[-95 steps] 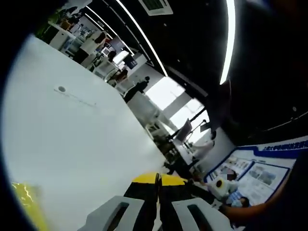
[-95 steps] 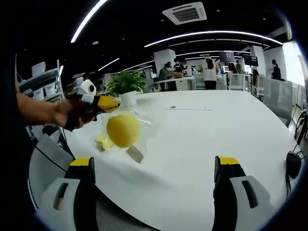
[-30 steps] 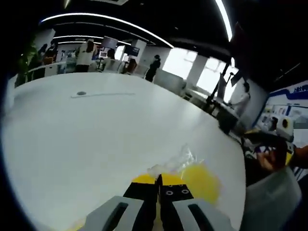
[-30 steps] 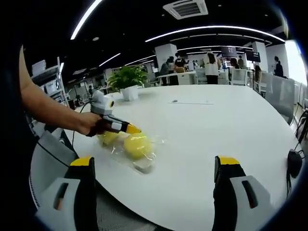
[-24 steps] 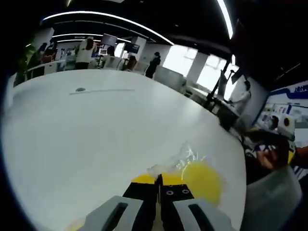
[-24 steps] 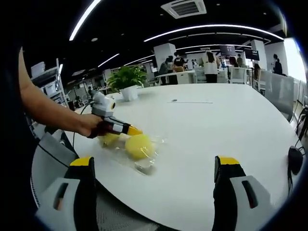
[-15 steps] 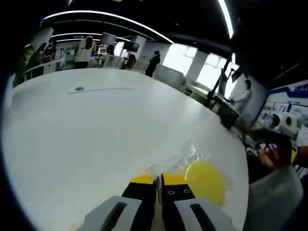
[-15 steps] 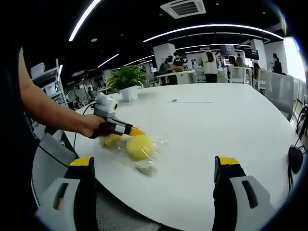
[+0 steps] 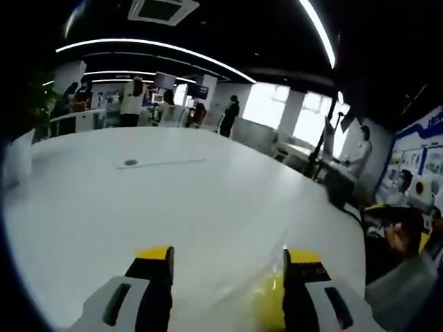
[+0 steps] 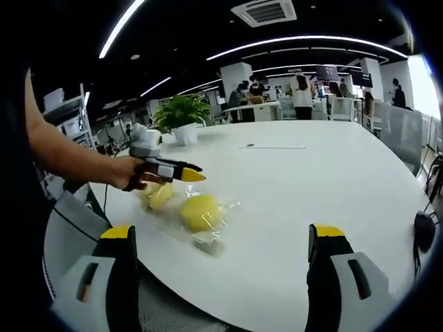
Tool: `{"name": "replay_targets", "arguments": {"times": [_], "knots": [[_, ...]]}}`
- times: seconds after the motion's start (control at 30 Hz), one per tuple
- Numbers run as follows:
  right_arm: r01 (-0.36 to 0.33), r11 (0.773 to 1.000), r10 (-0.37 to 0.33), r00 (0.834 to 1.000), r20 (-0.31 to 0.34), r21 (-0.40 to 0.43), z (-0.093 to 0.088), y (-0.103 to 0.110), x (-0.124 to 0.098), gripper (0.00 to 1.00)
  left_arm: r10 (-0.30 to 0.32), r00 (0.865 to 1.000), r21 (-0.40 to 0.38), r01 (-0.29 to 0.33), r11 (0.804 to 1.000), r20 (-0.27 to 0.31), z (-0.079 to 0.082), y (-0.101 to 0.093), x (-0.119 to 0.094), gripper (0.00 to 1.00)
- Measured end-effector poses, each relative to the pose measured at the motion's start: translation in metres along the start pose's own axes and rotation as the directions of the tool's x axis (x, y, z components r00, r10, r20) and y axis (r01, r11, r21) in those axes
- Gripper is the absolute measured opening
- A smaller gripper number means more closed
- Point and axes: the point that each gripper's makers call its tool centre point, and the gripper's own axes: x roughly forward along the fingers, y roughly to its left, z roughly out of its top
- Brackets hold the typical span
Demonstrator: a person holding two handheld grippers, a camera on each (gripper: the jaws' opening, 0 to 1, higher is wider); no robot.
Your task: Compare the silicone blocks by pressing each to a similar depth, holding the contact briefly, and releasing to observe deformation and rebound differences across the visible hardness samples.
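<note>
In the left gripper view, the left hand-held gripper [image 9: 227,257] is seen with its jaws apart, nothing between them, raised just above the white worktop [image 9: 138,200]; a yellow block [image 9: 266,304] inside a clear bag [image 9: 239,290] lies low between the jaws, toward the right one. At the far right a person's hand [image 9: 401,238] is partly seen. In the right gripper view, the right hand-held gripper [image 10: 221,266] is held wide open and empty at the near edge of the worktop [image 10: 304,180]. The left hand-held gripper [image 10: 185,176] is seen at the left, gripped by a hand [image 10: 135,173], its yellow tips poised above the bag [image 10: 201,221]. A round yellow block [image 10: 201,212] lies in the bag, with a second yellow block [image 10: 156,195] just beside it, under the tips. The step appears to be a release. For a fair comparison, the next press is best made straight down on the middle of a block, to a matched depth, held briefly, and lifted cleanly so that rebound is not masked by the slippery film.
</note>
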Motion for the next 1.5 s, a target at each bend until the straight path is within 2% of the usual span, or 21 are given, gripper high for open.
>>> {"name": "replay_targets", "arguments": {"times": [0.13, 0.2, 0.27, 0.37, 0.57, 0.63, 0.9, 1.03, 1.27, 1.5], "knots": [[0.003, 1.0, -0.003, 1.0, -0.001, -0.01, 0.003, -0.003, 0.004, 0.97, 0.006, 1.0, 0.045, -0.007, 0.999, 0.026, 0.013, 0.002, -0.014, 0.89], [0.005, 1.0, -0.005, 1.0, 0.001, -0.015, 0.006, -0.005, 0.005, 0.97, 0.003, 1.0, 0.079, -0.006, 0.997, 0.028, 0.015, 0.002, -0.024, 0.93], [0.006, 1.0, -0.006, 1.0, 0.002, -0.023, 0.008, -0.004, 0.006, 0.97, 0.002, 1.0, 0.186, 0.001, 0.983, -0.021, 0.006, 0.003, -0.036, 0.93], [0.001, 0.999, -0.001, 1.0, -0.009, -0.035, 0.006, -0.005, 0.011, 0.97, 0.009, 1.0, 0.146, -0.006, 0.989, -0.022, 0.003, 0.008, -0.058, 1.0], [-0.007, 0.997, 0.003, 0.999, -0.05, -0.071, 0.0, -0.003, 0.02, 0.97, 0.038, 0.999, 0.16, -0.033, 0.987, -0.03, 0.001, 0.019, -0.097, 1.0], [-0.012, 0.996, 0.007, 0.998, -0.058, -0.084, -0.001, -0.001, 0.025, 0.97, 0.049, 0.999, 0.123, -0.048, 0.991, -0.008, 0.004, 0.024, -0.11, 1.0], [0.013, 0.997, -0.016, 0.999, -0.043, -0.074, 0.002, -0.004, 0.033, 0.97, 0.106, 0.994, 0.091, -0.108, 0.99, 0.022, -0.005, 0.035, -0.16, 1.0], [0.014, 0.996, -0.019, 0.999, -0.045, -0.093, 0.004, 0.0, 0.034, 0.97, 0.121, 0.992, 0.073, -0.123, 0.99, 0.03, -0.015, 0.042, -0.183, 1.0], [0.013, 0.994, -0.018, 0.999, -0.047, -0.107, 0.001, 0.006, 0.032, 0.97, 0.148, 0.988, 0.032, -0.149, 0.988, 0.032, -0.036, 0.054, -0.207, 1.0], [0.042, 0.995, -0.045, 0.999, -0.031, -0.089, -0.005, 0.003, 0.031, 0.97, 0.155, 0.987, 0.023, -0.156, 0.987, 0.05, -0.033, 0.054, -0.213, 1.0]]}}
